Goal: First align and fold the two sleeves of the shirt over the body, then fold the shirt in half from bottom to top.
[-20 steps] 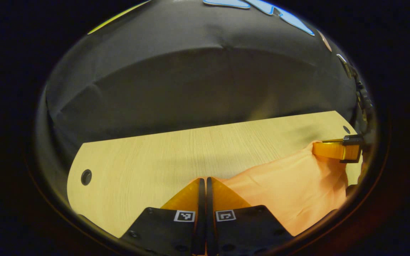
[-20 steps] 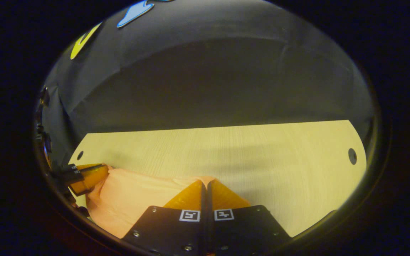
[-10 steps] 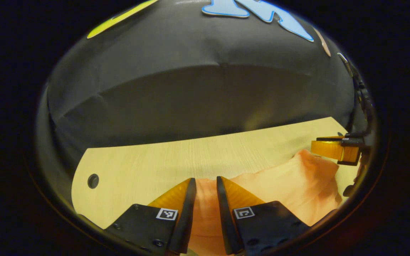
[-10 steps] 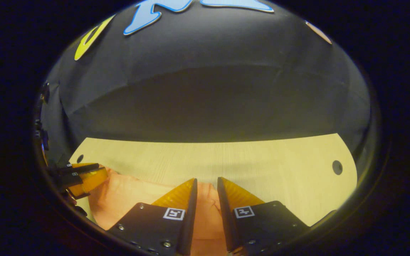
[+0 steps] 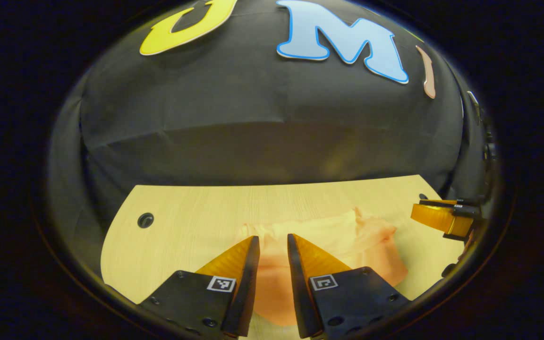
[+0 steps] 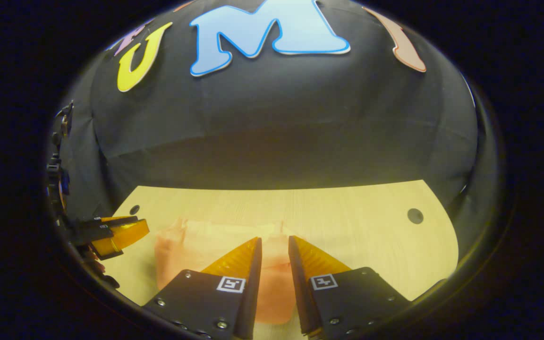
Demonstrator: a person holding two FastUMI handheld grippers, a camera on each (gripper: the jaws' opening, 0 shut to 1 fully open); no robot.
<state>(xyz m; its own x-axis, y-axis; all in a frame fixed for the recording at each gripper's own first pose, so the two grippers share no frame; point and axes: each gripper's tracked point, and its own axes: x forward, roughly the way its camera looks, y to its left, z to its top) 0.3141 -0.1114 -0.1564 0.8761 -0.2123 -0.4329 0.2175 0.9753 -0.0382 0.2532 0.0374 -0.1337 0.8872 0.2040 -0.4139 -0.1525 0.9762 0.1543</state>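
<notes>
Hiding shirt [image 5: 347, 236] front edge, left hand-held gripper [image 5: 272, 245]

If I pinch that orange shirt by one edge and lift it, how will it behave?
The shirt will probably sag: its far edge looks rumpled. It seems thin and light, so it may unfold. Pushed along the smooth wooden table, it would likely bunch rather than slide.
</notes>
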